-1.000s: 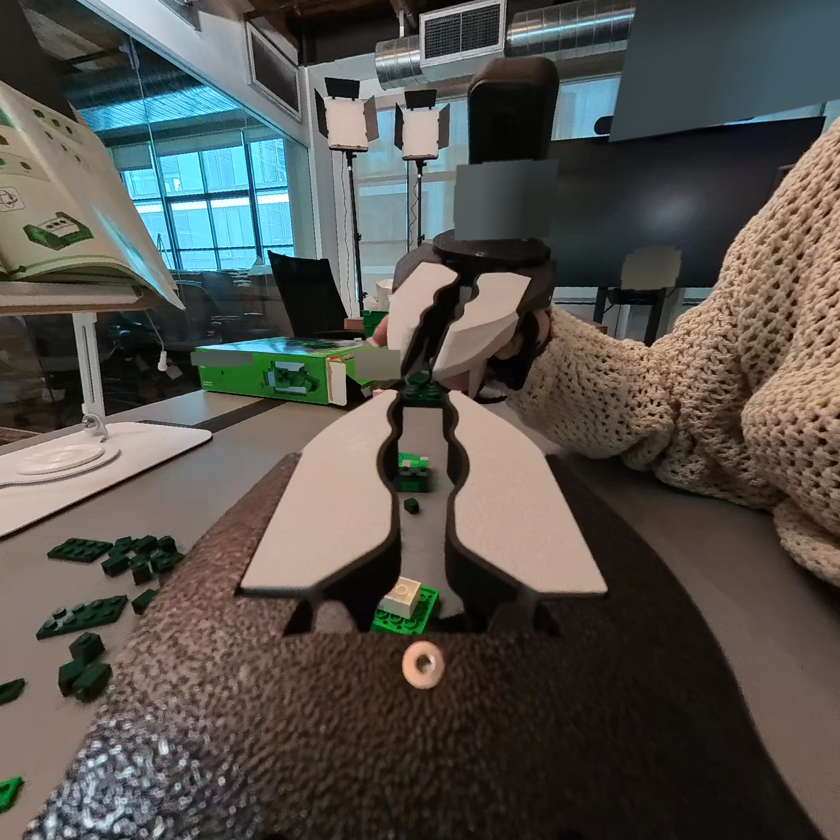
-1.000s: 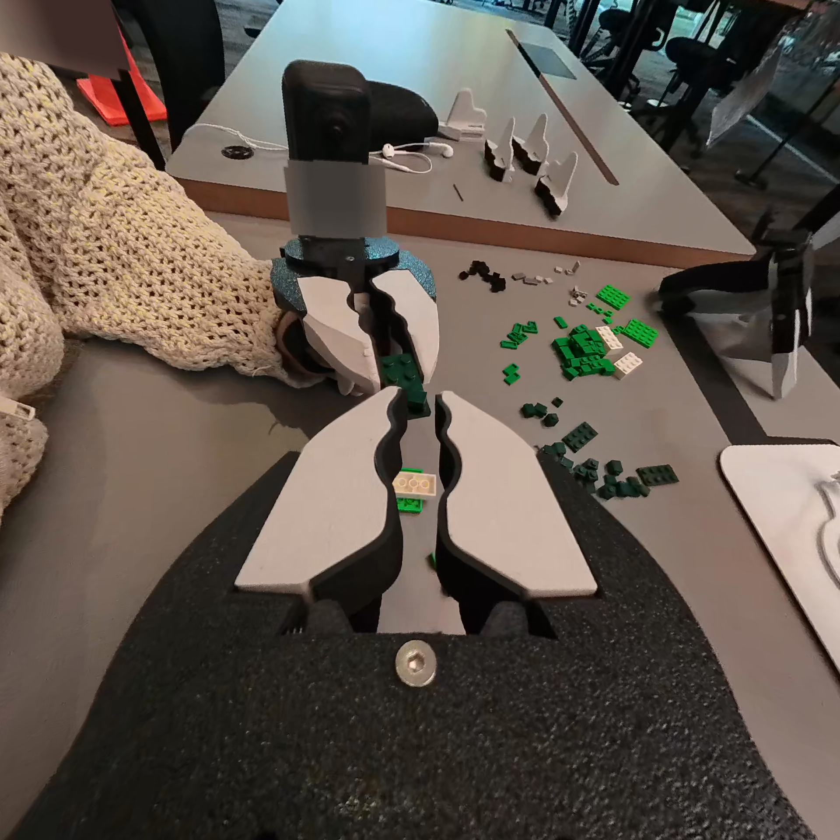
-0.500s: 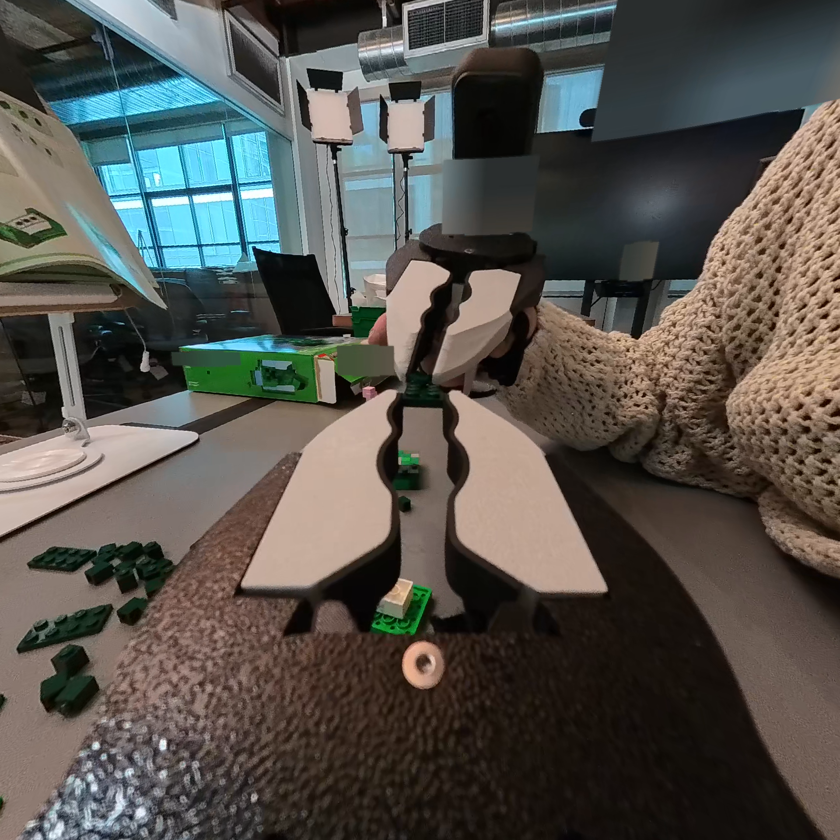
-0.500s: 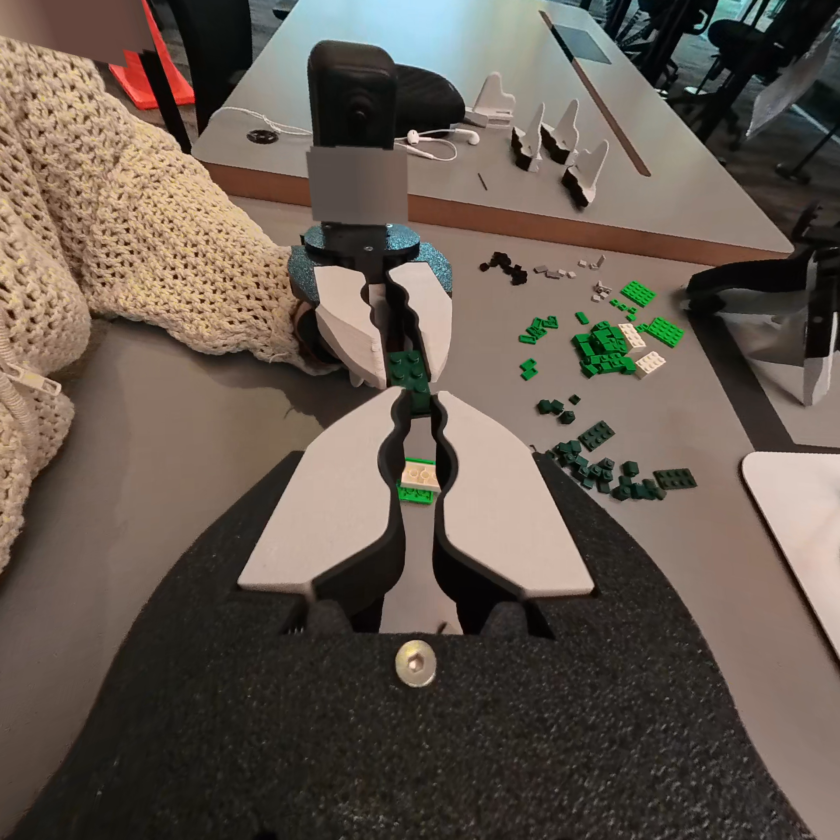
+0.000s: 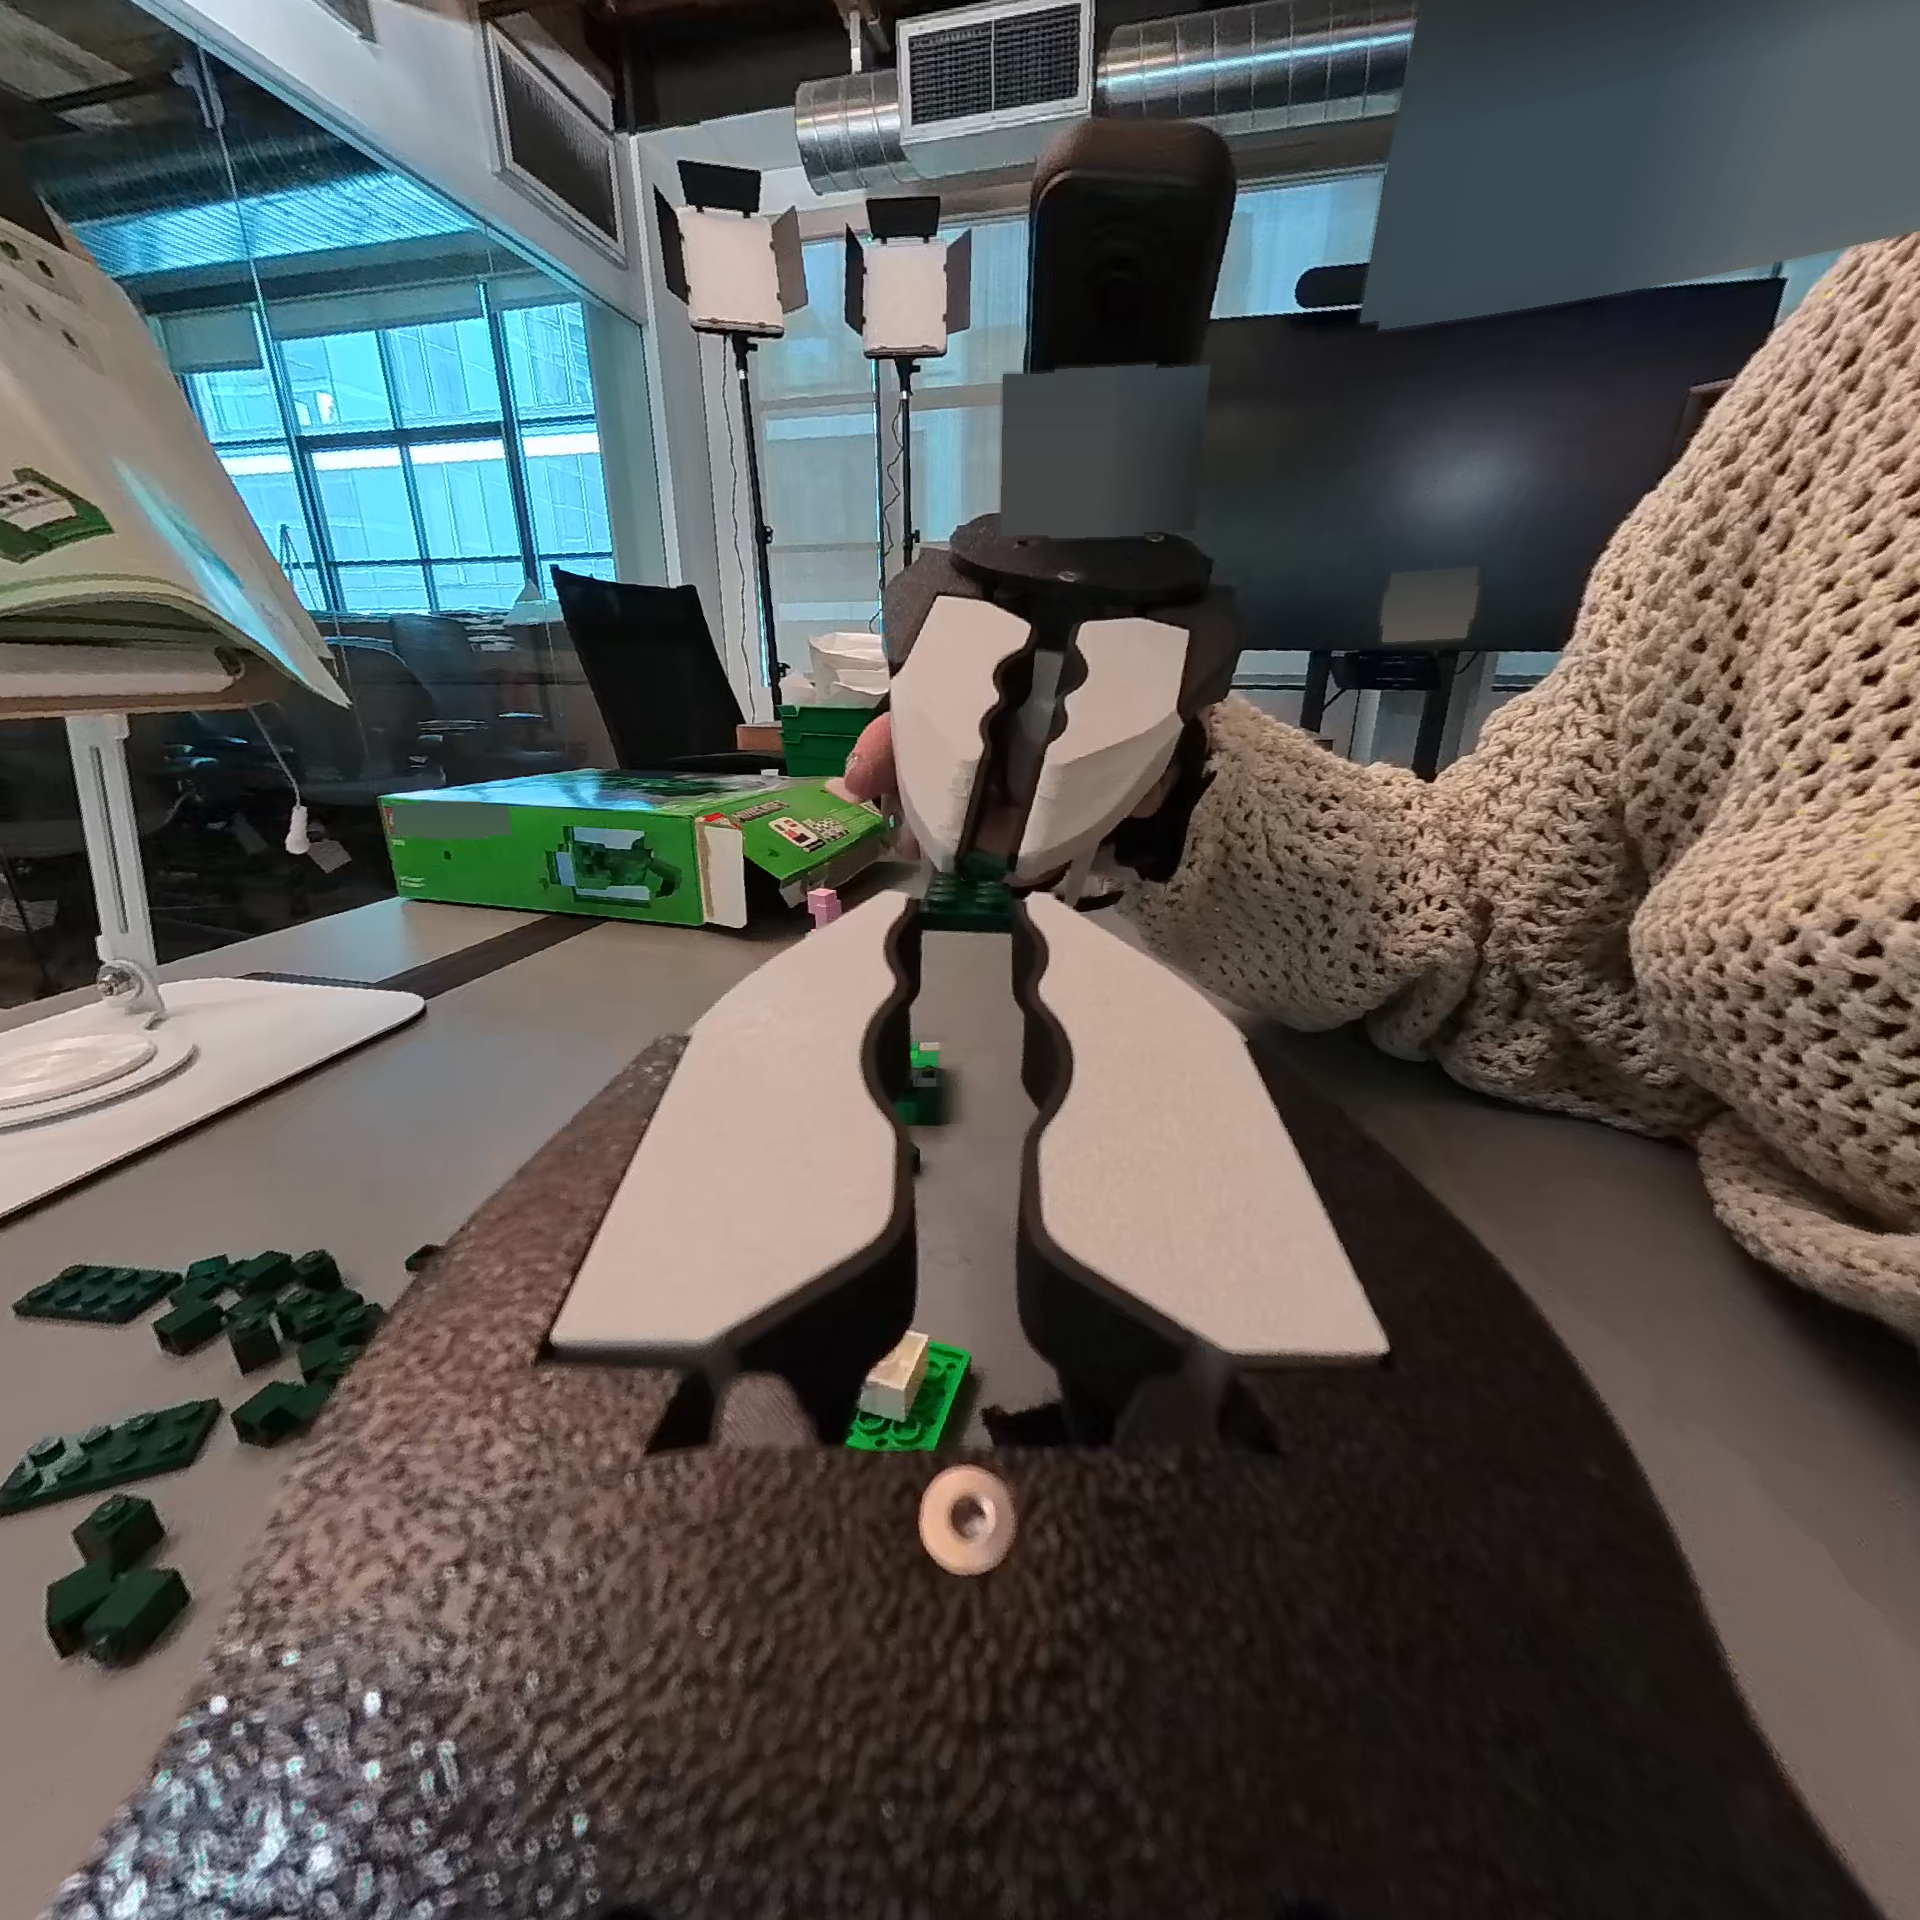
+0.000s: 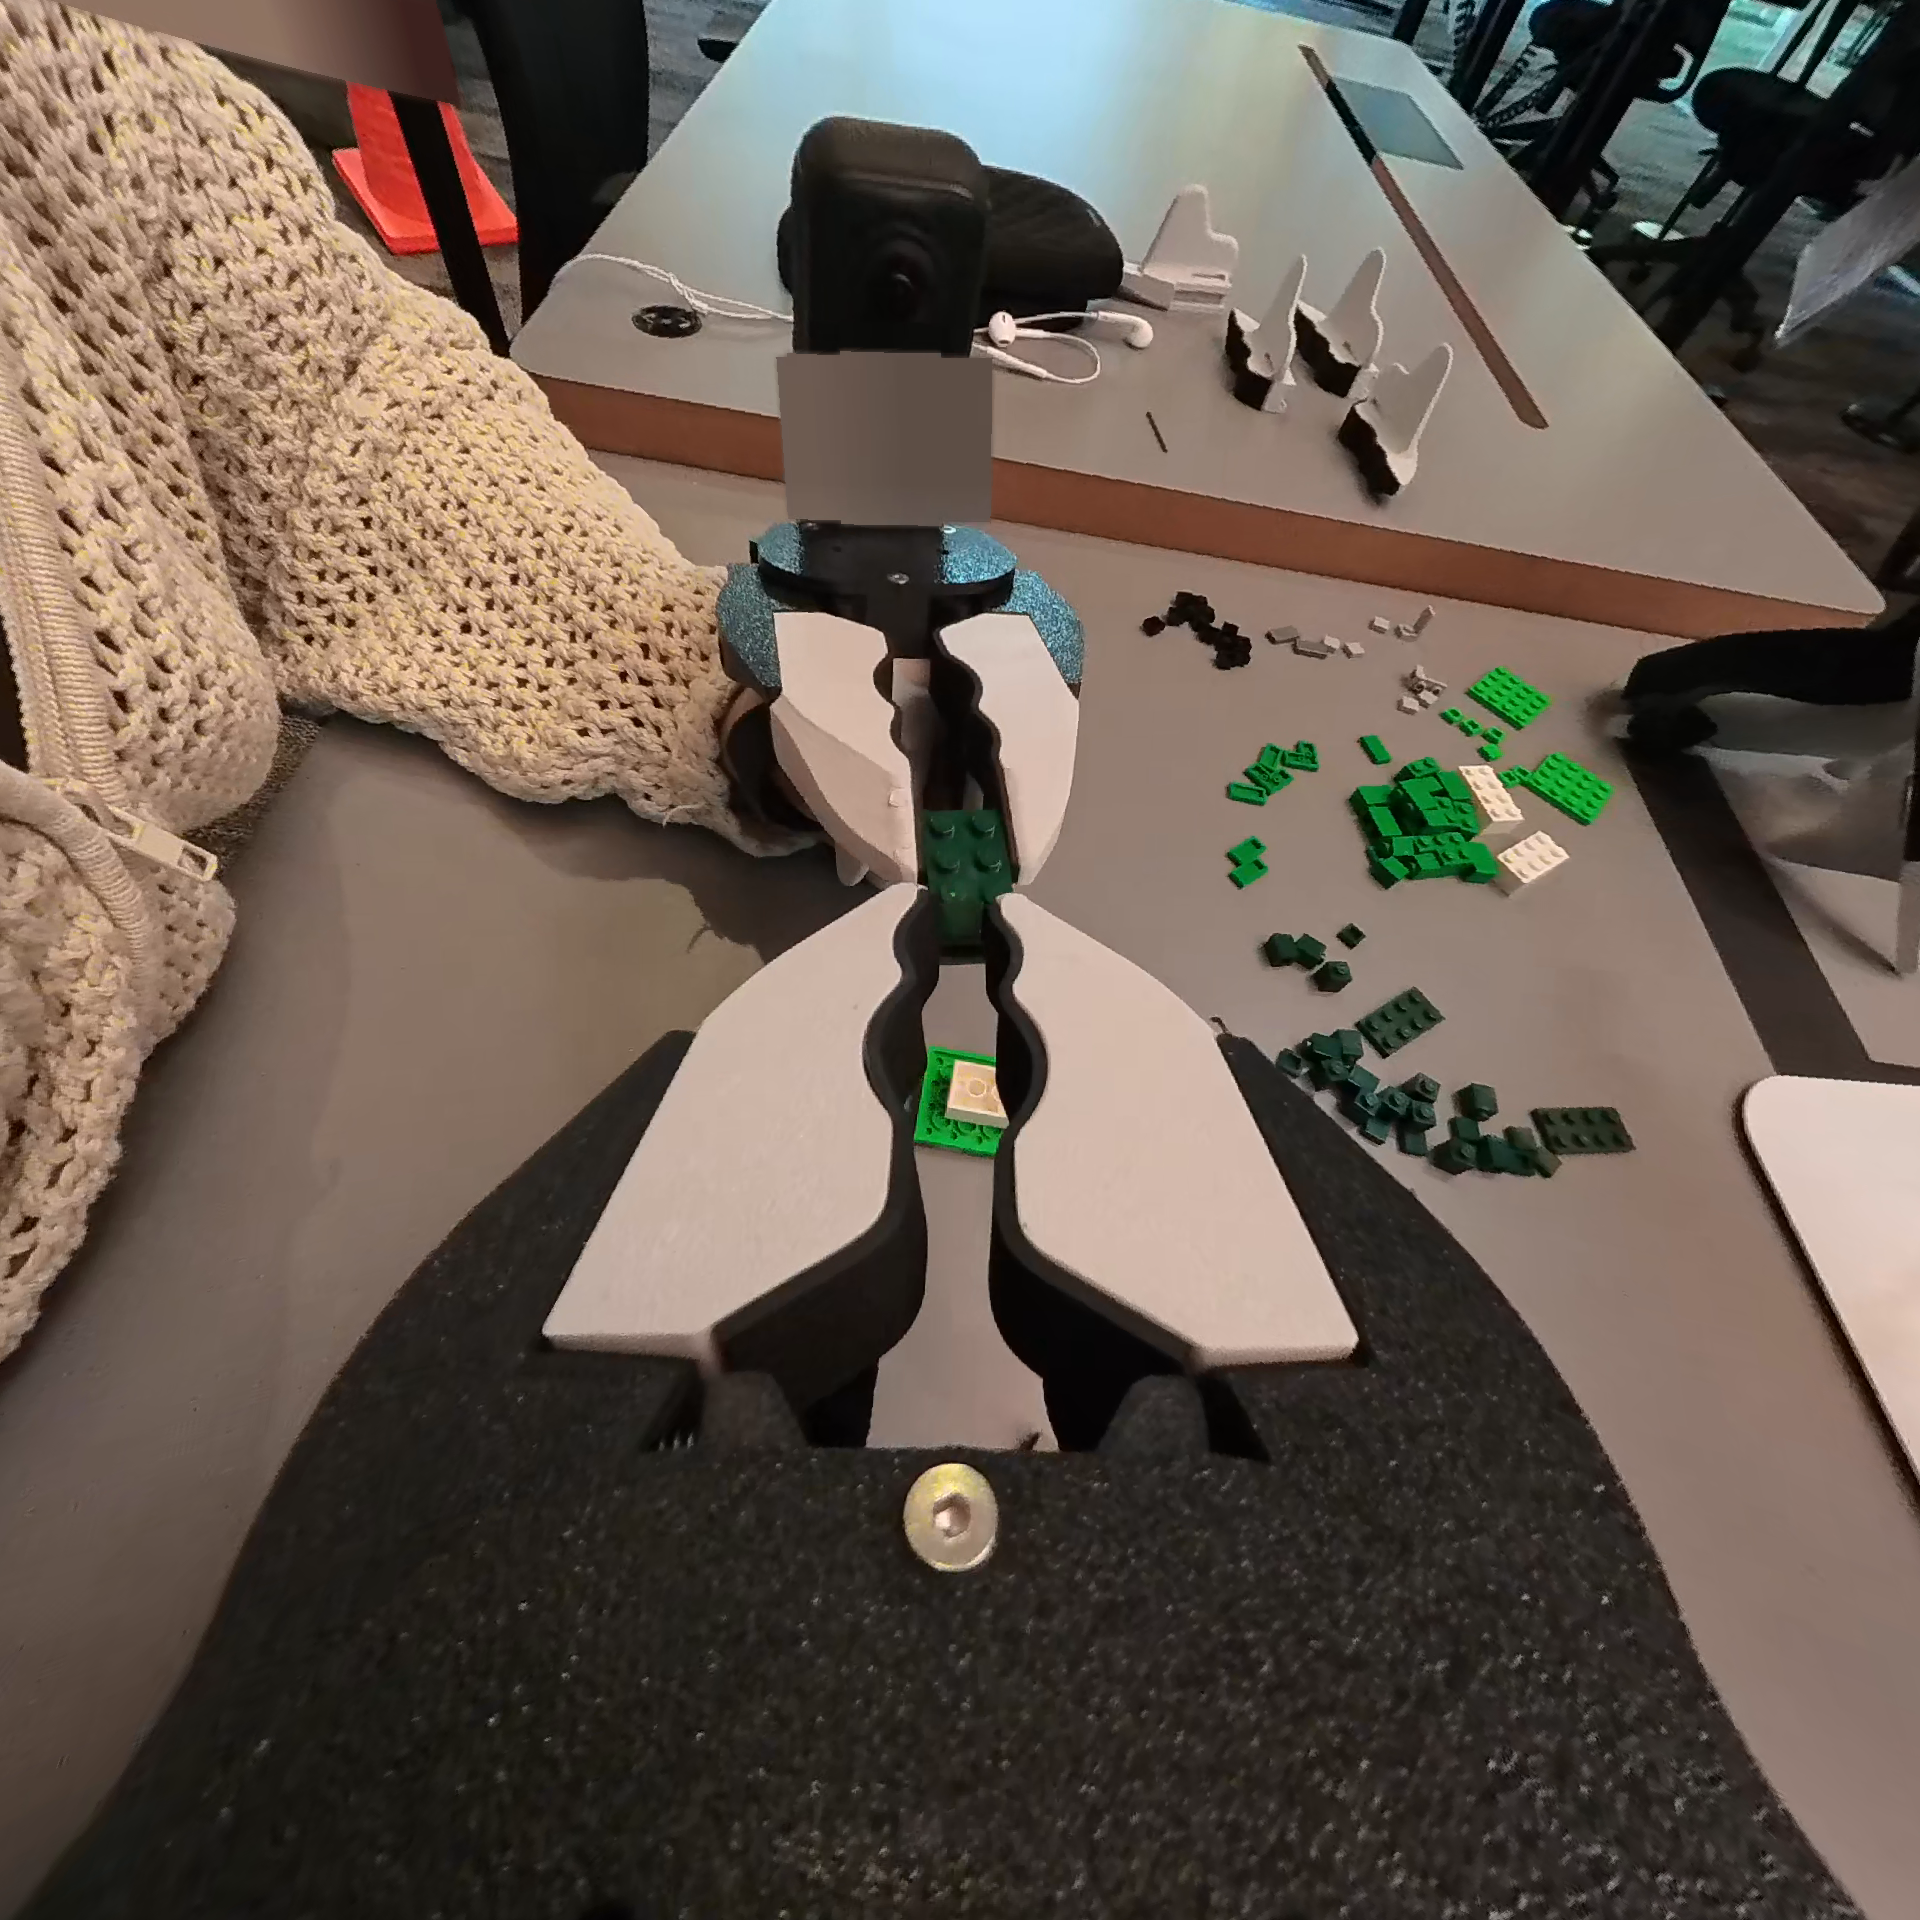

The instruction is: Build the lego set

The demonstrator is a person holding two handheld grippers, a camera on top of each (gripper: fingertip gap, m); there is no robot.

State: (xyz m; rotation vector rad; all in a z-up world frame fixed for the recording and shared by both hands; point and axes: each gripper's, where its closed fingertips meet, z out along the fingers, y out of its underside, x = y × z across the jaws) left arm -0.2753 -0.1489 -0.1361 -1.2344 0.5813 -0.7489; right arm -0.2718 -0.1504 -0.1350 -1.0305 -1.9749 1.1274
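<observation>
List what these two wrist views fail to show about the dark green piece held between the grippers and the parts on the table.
- Dark green piece: its ends sit inside both grippers' fingertips in each view, so its full shape and any joint are hidden.
- Bright green plate with a white brick: partly covered by the right gripper's fingers; in the left wrist view, cut by the left gripper's body.
- Dark green loose parts: blurred, some cut off by the left edge.

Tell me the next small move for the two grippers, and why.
Probably squeeze the two together: the left gripper and right gripper meet tip to tip on the dark green brick stack, held above the table, so a short push should seat the pieces.
</observation>
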